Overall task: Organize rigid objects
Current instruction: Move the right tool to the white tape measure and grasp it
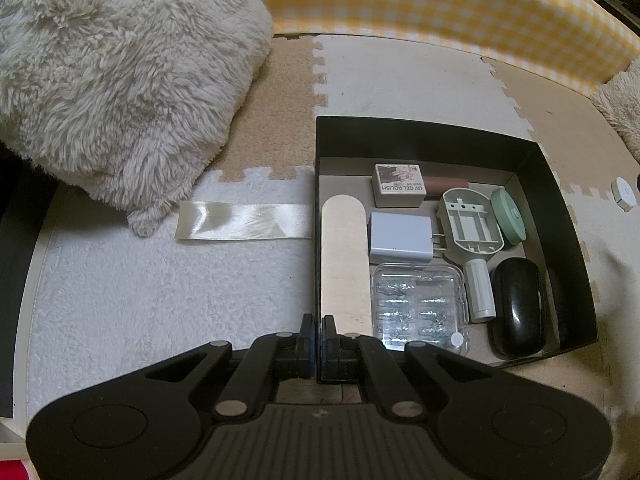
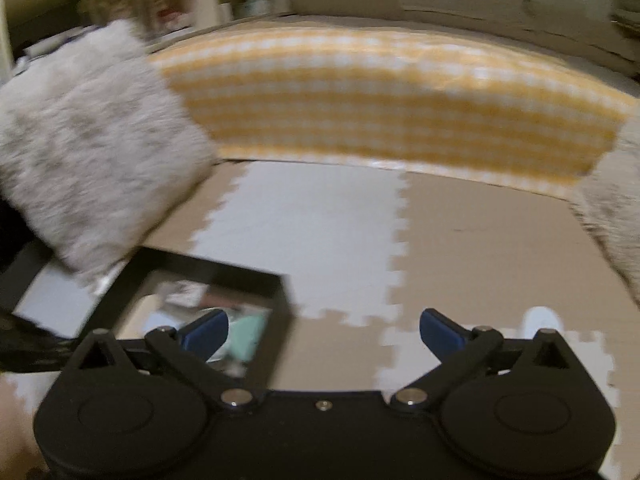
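A black box [image 1: 560, 200] on the floor mat holds a wooden nail file [image 1: 344, 256], a UV gel polish carton [image 1: 398, 186], a white charger [image 1: 400, 238], a clear plastic case [image 1: 420, 304], a pale green holder [image 1: 472, 220], a green round lid [image 1: 506, 216] and a black case [image 1: 518, 308]. My left gripper [image 1: 318, 326] is shut on the box's left wall at its near corner. My right gripper [image 2: 324, 328] is open and empty above the mat, just right of the blurred box [image 2: 240, 272]. A small white round object [image 1: 623, 193] lies outside the box, also in the right wrist view [image 2: 538, 320].
A fluffy cream cushion [image 1: 120, 80] lies at the far left. A satin ribbon [image 1: 244, 222] lies on the white mat left of the box. A yellow checked cushion edge [image 1: 440, 4] runs along the back. Another fluffy item [image 1: 624, 100] sits at the right.
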The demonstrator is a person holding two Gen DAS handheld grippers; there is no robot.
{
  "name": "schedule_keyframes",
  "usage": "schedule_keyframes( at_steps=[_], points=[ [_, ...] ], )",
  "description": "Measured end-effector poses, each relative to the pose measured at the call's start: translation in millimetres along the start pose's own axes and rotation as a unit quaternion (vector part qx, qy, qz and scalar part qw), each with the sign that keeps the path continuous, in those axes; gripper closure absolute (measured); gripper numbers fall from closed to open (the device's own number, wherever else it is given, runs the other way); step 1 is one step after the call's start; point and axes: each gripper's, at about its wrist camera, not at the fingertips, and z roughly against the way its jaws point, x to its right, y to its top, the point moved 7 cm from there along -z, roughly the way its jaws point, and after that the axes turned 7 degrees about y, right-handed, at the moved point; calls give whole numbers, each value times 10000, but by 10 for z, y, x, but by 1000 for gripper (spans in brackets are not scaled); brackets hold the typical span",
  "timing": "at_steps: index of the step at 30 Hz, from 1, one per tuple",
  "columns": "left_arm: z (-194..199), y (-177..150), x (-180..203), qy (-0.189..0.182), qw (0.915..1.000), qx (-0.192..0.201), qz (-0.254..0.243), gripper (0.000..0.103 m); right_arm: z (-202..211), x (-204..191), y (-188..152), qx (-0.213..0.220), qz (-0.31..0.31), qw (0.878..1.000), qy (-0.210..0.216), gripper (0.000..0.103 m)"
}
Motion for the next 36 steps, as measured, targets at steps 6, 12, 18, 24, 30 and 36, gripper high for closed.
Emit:
schedule_keyframes(
  at_steps=[6, 12, 18, 24, 30, 36],
  points=[
    [1, -4, -3, 6, 10000, -2, -12, 101, -190, 607, -70, -46, -87, 9961, -876, 0],
    [0, 2, -13, -20, 10000, -4, 14, 101, -428, 1181, -254, -294, -728, 9857, -1488, 0],
    [1, 7, -13, -16, 10000, -8, 18, 101, -574, 1635, -540, -306, -1732, 9658, -1904, 0],
    [-9, 1, -5, 4, 10000, -21, -14, 101, -614, 1892, -654, 18, -1966, 9567, -2144, 1],
    [-33, 8, -12, -22, 10000, -66, 3, 101, -702, 2018, -654, 275, -1901, 9545, -2279, 20],
    [-49, 16, -8, -26, 10000, -94, -3, 101, -742, 2023, -569, 405, -1669, 9581, -2291, 49]
  ],
)
